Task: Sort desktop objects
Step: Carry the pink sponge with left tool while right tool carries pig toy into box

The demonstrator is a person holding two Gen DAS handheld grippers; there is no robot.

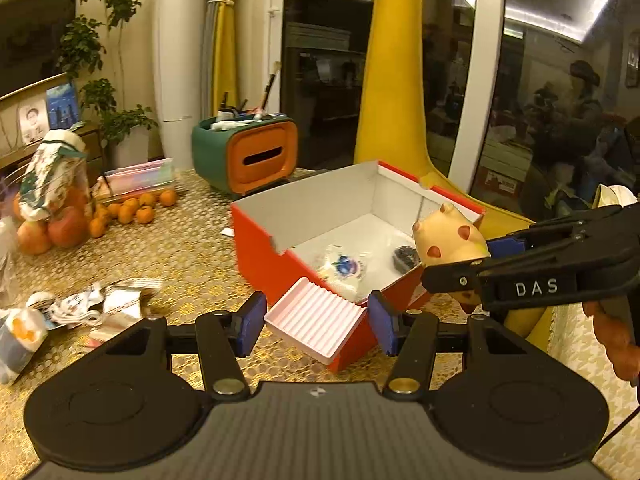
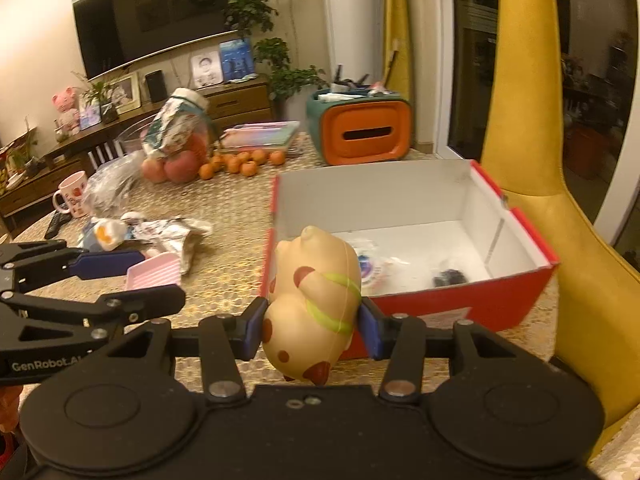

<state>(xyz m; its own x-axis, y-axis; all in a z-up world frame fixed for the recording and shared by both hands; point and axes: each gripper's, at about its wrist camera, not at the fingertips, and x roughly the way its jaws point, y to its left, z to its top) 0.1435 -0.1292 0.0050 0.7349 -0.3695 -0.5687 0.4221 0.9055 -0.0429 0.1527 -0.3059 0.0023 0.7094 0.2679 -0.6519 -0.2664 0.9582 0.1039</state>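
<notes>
Left gripper (image 1: 317,324) pinches a pink tray (image 1: 316,326), right gripper (image 2: 312,326) pinches a squishy pig toy (image 2: 316,296); either could slip before reaching the red box (image 2: 460,308).

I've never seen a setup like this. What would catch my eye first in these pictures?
Probably the red box, open-topped and white inside, on the gold patterned table. Right before it, the right tool squeezes a cream, spotted squishy animal toy, while the left tool grips a pink ridged tray. Farther back sit a pile of oranges and an orange-and-green tissue box.
</notes>
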